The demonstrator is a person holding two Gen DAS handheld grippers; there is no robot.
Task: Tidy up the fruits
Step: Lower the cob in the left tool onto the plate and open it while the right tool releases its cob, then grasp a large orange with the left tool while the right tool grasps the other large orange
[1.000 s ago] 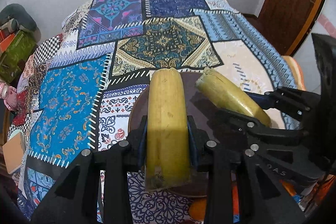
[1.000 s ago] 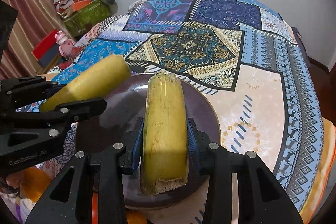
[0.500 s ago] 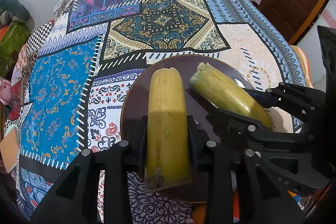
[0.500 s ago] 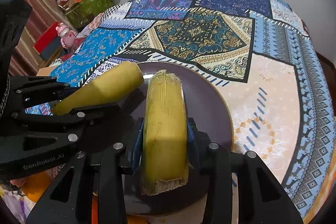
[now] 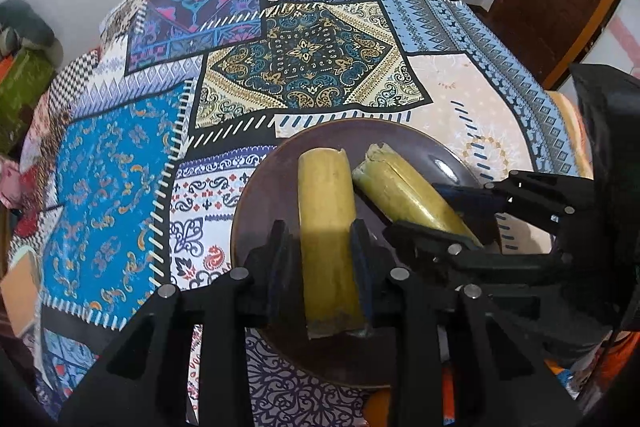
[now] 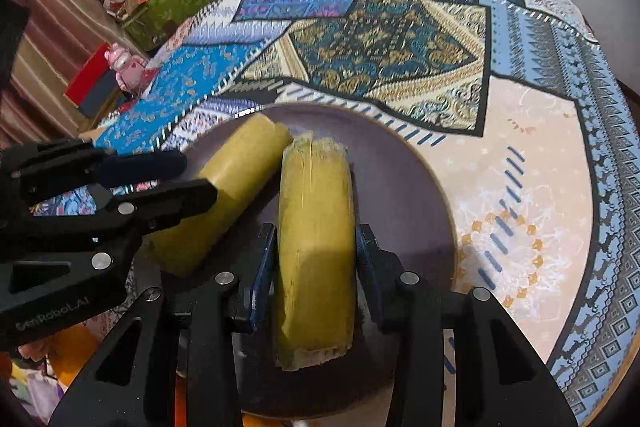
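L gripper [image 5: 326, 255] pinches a smooth yellow fruit piece [image 5: 326, 223] betw its jaws, piece sticking fwd over the brown plate [image 5: 260, 211]. R gripper [image 6: 316, 267] clamps a 2nd yellow piece w/ split skin [image 6: 316, 227] the same way, also over plate. Fwd ends of both pieces nearly meet ahead of the jaws. Patchwork cloth [image 5: 120, 187] lies beyond & under plate.

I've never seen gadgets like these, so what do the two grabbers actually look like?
Both the left gripper and right gripper are matte black plastic with angular, cut-out linkage arms, silver rivets and blue finger pads. The left one carries pale "GenRobot.AI" lettering. No cables or sleeves show.
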